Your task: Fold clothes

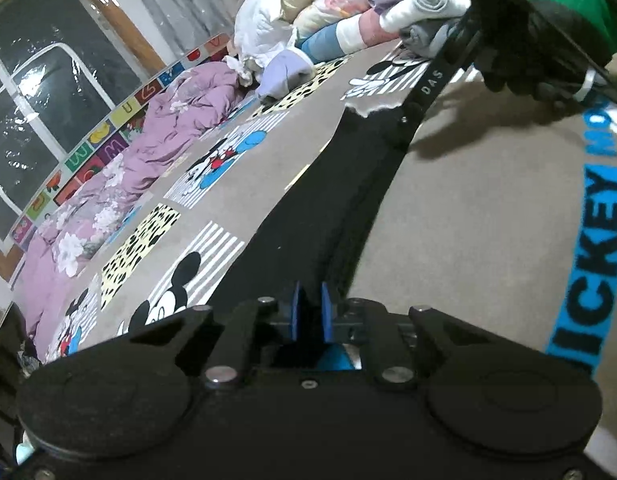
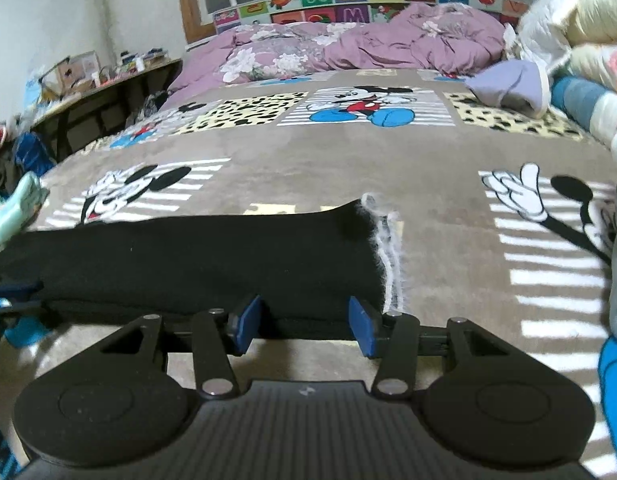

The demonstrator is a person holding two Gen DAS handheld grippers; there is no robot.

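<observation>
A black garment (image 1: 340, 184) with a frayed white end lies folded in a long strip on the grey Mickey Mouse blanket (image 1: 468, 208). My left gripper (image 1: 309, 318) is shut on one end of it, its blue pads pinching the cloth. In the right wrist view the same black garment (image 2: 212, 256) lies across the front, its frayed white edge at the right. My right gripper (image 2: 302, 326) is open, its blue pads on either side of the garment's near edge. In the left wrist view the right gripper's body and a black-gloved hand (image 1: 524, 40) show at the far end.
A pile of folded and loose clothes (image 1: 348, 12) sits along the bed's far side. A rumpled purple floral duvet (image 2: 348, 44) lies by the window. A lilac garment (image 2: 512, 84) lies near the pile. A cluttered side table (image 2: 88, 84) stands left of the bed.
</observation>
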